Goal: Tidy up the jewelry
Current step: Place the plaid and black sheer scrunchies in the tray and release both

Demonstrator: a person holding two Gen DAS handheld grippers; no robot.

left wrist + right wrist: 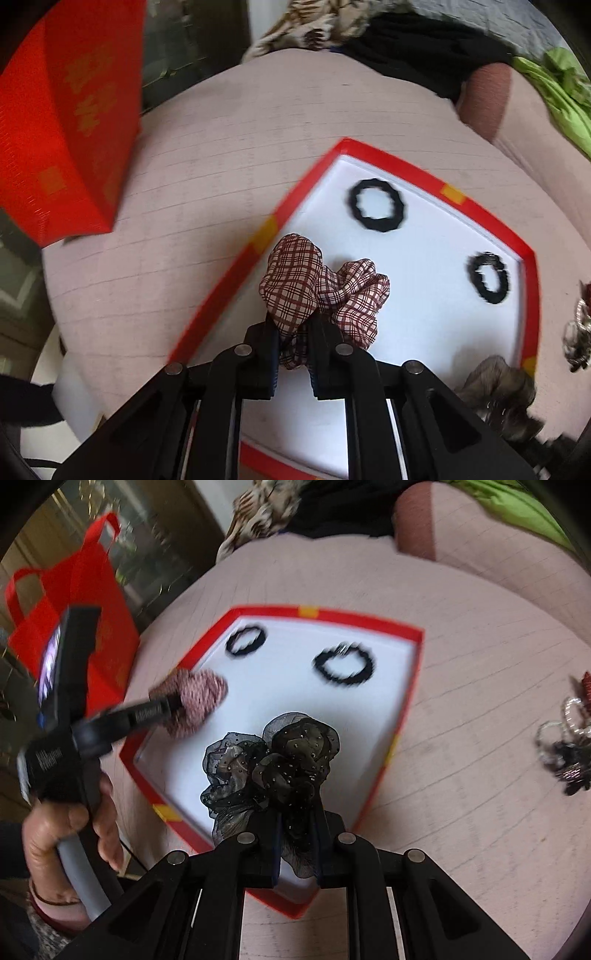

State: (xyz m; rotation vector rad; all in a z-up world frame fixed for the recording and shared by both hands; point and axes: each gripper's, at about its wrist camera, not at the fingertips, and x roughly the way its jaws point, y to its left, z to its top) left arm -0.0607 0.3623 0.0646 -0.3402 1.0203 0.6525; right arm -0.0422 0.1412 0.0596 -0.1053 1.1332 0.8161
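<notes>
both grippers loaded over the tray

your left gripper (293, 332) has its jaws clamped on the plaid scrunchie (321, 288), maroon-on-cream check. the fabric bunches out ahead of the fingertips and hangs over the red-rimmed tray (417, 173), near its left edge. your right gripper (297, 823) has its jaws clamped on the black sheer scrunchie (273, 768), dotted w/ tiny sparkles. it puffs out in front of the tips, over the near part of the same tray. in the right wrist view you can see your left gripper reaching in from the left w/ the plaid one at its tip, and your left hand (70, 834) on the grey handle.

inside the tray, on the white floor, lie two black hair ties, well apart: one toward the far corner (376, 205), one nearer the right wall (487, 277). both are flat & not touching the rim.

the tray sits on a pinkish cloth surface (207, 177). off its right side, on the cloth, sits a small pile of beaded bits (569, 738), too blurred to sort out. a red bag (77, 635) stands past the tray's left side. green cloth (557, 96) lies at the far right.
</notes>
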